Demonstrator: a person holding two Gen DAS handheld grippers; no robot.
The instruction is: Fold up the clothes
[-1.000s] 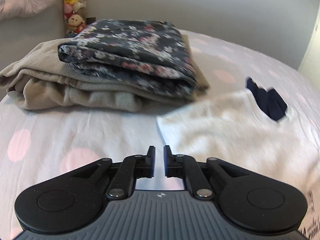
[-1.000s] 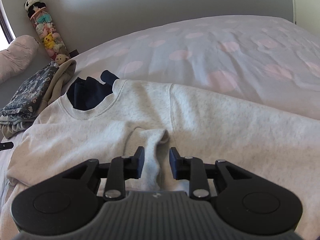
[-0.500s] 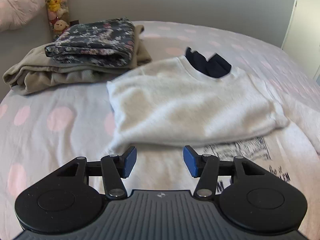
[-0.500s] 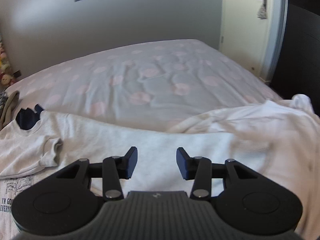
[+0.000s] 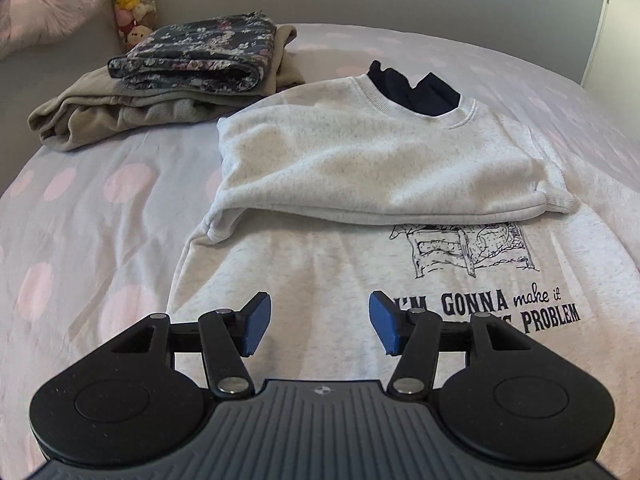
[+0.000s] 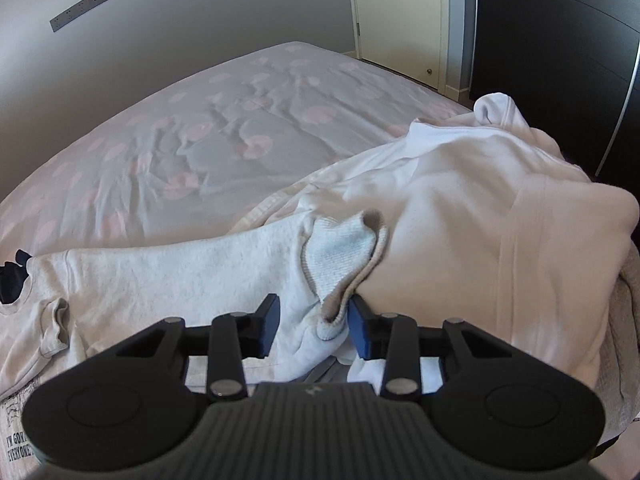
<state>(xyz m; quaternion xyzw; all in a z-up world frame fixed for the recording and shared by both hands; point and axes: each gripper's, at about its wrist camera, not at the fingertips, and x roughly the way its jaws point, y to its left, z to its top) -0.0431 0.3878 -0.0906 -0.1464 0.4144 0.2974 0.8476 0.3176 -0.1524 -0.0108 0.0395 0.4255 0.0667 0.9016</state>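
Note:
A light grey sweatshirt (image 5: 384,168) with a printed front lies on the bed, its left sleeve folded across the chest; a dark garment (image 5: 412,88) shows inside the collar. My left gripper (image 5: 318,326) hovers over the lower front beside the print, its jaws opening with nothing between them. In the right wrist view the sweatshirt's other sleeve (image 6: 168,276) stretches right, and its ribbed cuff (image 6: 344,256) rests against a white garment. My right gripper (image 6: 314,326) straddles that cuff, jaws closing around loose, unsqueezed cloth.
A folded stack, a floral garment (image 5: 200,60) on a beige one (image 5: 120,112), sits at the bed's far left by plush toys (image 5: 132,0). A heap of white clothing (image 6: 492,216) fills the right. The polka-dot bedsheet (image 6: 240,128) stretches behind; a dark wardrobe (image 6: 560,60) stands beyond.
The left gripper went from shut to open and drew back from the folded stack to the sweatshirt's front. The right gripper left the folded sleeve and swung right to the other sleeve's cuff.

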